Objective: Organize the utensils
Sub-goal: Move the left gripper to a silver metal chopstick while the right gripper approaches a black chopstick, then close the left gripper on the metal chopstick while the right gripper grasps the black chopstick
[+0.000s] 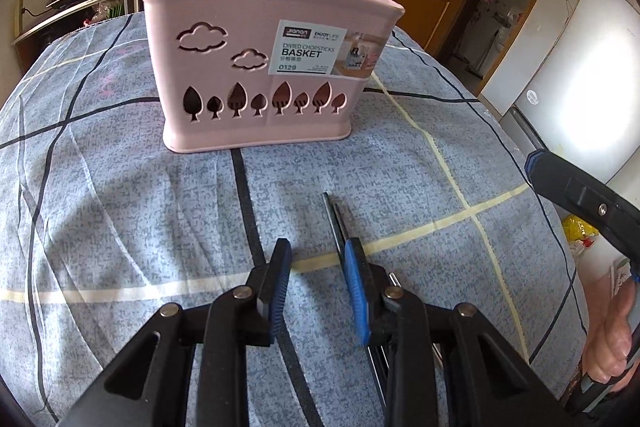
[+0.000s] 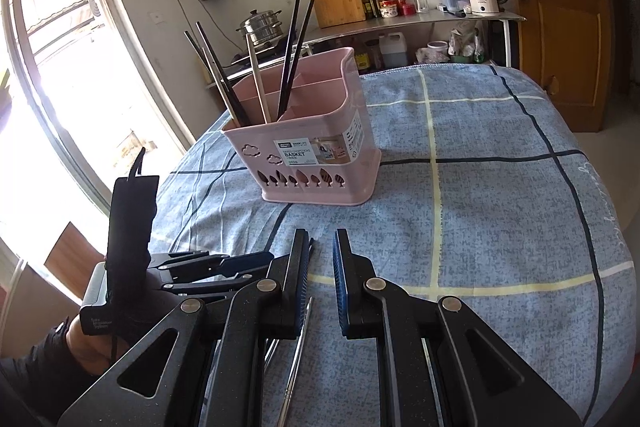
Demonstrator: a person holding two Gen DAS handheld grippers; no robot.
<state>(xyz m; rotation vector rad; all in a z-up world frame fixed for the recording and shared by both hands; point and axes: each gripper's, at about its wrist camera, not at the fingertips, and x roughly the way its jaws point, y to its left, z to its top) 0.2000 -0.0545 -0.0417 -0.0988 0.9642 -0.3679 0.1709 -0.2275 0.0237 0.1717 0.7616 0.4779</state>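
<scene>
Dark chopsticks flat, tips toward basket

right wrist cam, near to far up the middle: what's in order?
Right gripper → blue checked cloth → pink basket holding chopsticks → steel steamer pot on the counter behind.

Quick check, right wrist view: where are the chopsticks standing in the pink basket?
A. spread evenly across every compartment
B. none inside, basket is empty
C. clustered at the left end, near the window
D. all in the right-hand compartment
C: the chopsticks rise from the left end of the pink basket, on the window side, while its right-hand part shows no sticks.
</scene>
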